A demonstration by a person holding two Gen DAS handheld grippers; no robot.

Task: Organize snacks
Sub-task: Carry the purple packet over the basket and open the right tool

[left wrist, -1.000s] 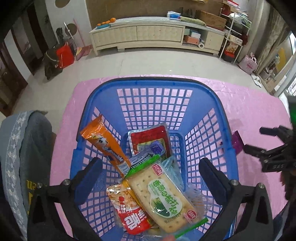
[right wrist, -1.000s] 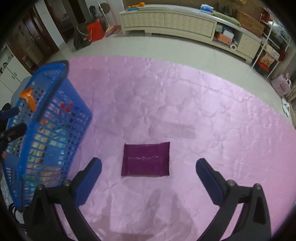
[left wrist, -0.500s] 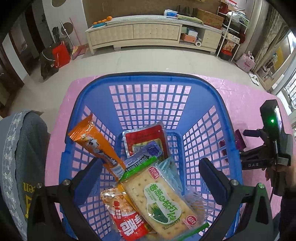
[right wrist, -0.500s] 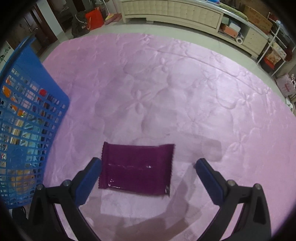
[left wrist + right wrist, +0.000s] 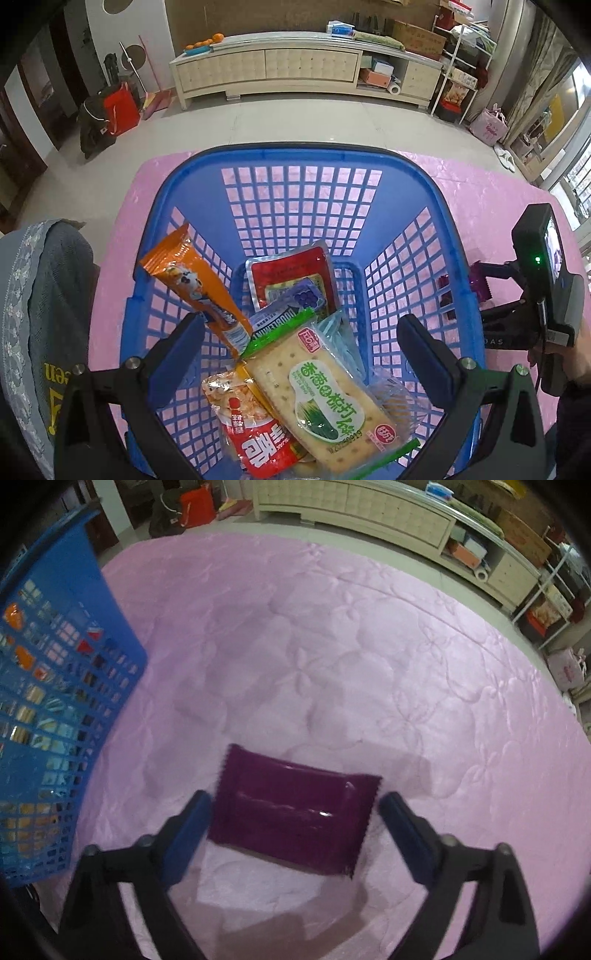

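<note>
Now my right claw point(image 5: 295, 808) is closing around the purple packet point(image 5: 291, 812) — pads not yet pressing; my left claw point(image 5: 301, 343) hangs spread over the blue basket point(image 5: 406, 177).

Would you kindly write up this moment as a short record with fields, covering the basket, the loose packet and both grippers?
container: blue plastic lattice basket on the pink quilted cloth
inside it: orange wrapper, red pouch, green-labelled cracker pack, red and white bag
loose item: dark purple foil packet, flat on the cloth beside the basket
right gripper: fingers closing, packet between them, not yet pressed
left gripper: open over the basket, holding nothing
</note>
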